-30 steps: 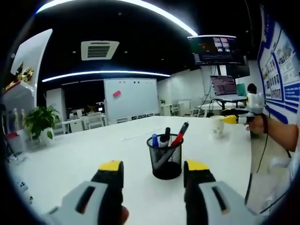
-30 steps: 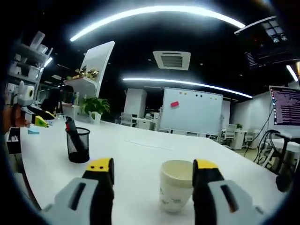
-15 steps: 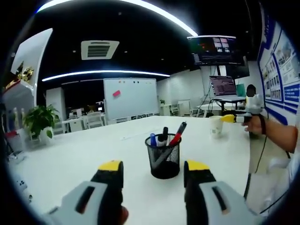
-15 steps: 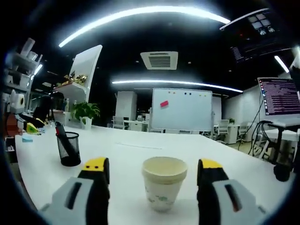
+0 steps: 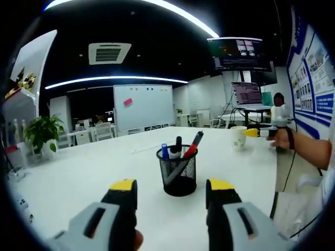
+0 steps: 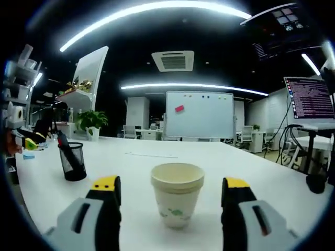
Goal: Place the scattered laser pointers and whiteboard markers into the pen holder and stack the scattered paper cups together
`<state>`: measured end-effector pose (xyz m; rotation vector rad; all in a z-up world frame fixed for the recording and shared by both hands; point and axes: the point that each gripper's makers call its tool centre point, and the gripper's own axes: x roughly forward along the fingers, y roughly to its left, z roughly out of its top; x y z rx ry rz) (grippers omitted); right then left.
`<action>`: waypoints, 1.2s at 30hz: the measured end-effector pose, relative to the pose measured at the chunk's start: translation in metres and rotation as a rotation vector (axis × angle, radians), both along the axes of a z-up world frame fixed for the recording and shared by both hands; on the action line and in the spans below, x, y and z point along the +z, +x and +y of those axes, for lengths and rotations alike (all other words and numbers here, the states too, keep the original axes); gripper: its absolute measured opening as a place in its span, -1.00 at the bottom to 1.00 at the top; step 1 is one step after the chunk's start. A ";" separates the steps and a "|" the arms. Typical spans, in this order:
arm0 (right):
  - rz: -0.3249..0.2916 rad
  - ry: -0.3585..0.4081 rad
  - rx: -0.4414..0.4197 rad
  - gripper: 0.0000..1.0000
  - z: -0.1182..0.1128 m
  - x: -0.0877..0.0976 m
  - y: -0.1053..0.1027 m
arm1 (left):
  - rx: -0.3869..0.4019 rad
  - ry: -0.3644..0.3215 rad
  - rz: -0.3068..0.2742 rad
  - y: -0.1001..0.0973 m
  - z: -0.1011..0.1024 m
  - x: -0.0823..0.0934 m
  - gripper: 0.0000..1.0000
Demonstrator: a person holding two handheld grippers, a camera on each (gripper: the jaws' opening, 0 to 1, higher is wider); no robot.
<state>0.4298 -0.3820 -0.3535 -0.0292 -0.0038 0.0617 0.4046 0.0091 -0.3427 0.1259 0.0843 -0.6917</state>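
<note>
White paper cup [image 6: 177, 193], green print low on its wall, stands upright on the table [image 6: 272, 178], straight ahead of the right gripper [image 6: 171, 186] and centred between its yellow-tipped jaws. The jaws stand wide, one to each side of the cup; we see a gap on both sides, nothing held. We cannot tell whether this is one cup or several already nested.

Black mesh pen holder [image 5: 177, 171] sits just ahead of the left gripper [image 5: 170, 187], slightly toward its right jaw. It holds a blue-capped marker [image 5: 165, 152], a black one [image 5: 178, 144] and a red-capped one [image 5: 193, 144], leaning. Left jaws are also wide apart and empty. In the right gripper view the same pen holder [image 6: 72, 161] lies well off to that gripper's left.

Risks, as we judge them:
- The cup is light and thin-walled. A hard squeeze would crumple the rim; a close off centre would push it over or skid it across the smooth table.
- If one jaw touches first, the cup will likely tip away from it.
- The left gripper is close to the holder; a careless forward nudge could tip the holder and spill the markers.

Pose: both grippers are held low and about level over the table, jaws pointing forward. In the left gripper view the right gripper [image 5: 256, 133] is far to the right, a hand [image 5: 284, 139] round its grip, yellow tips near the cup [image 5: 238, 136].
</note>
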 end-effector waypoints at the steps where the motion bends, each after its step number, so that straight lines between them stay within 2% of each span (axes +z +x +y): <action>1: -0.004 0.005 0.003 0.56 0.001 0.001 -0.001 | -0.001 -0.003 0.003 -0.001 -0.002 0.000 0.07; 4: -0.024 -0.007 0.006 0.57 0.002 0.004 -0.001 | -0.012 0.006 0.003 -0.004 -0.006 -0.001 0.09; 16: 0.019 -0.017 0.005 0.57 0.004 -0.008 0.003 | -0.008 0.007 0.012 -0.005 -0.007 -0.003 0.20; 22: 0.044 -0.024 0.005 0.58 0.003 -0.016 0.007 | -0.015 0.018 0.022 -0.007 -0.008 -0.007 0.25; 26: 0.092 -0.036 -0.006 0.59 0.000 -0.027 0.010 | -0.019 0.019 0.025 -0.008 -0.009 -0.008 0.28; 36: 0.122 -0.049 0.019 0.60 0.007 -0.038 0.017 | -0.022 0.033 0.046 -0.008 -0.010 -0.014 0.31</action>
